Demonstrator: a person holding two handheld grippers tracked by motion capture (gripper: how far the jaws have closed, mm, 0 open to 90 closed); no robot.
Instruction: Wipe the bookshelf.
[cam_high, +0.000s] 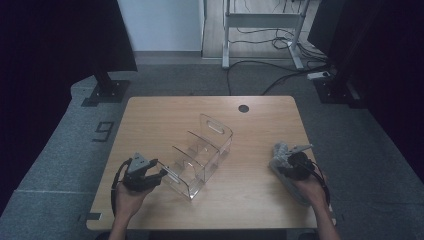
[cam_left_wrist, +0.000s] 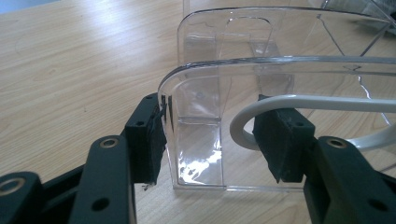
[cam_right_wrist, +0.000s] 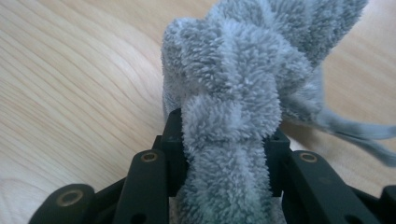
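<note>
Both claws grip: my right claw (cam_right_wrist: 224, 140) pinches the grey towel (cam_right_wrist: 238, 79), well right of the clear rack (cam_high: 202, 155) whose near wall my left claw (cam_left_wrist: 212, 140) straddles half-open.

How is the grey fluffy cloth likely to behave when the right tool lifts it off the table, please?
The grey cloth bunches into soft folds between the right tool pads, so it will probably hang floppy and sag. Its thick pile suggests a light, non-slippery grip. A loose tail trails on the table and may drag.
</note>
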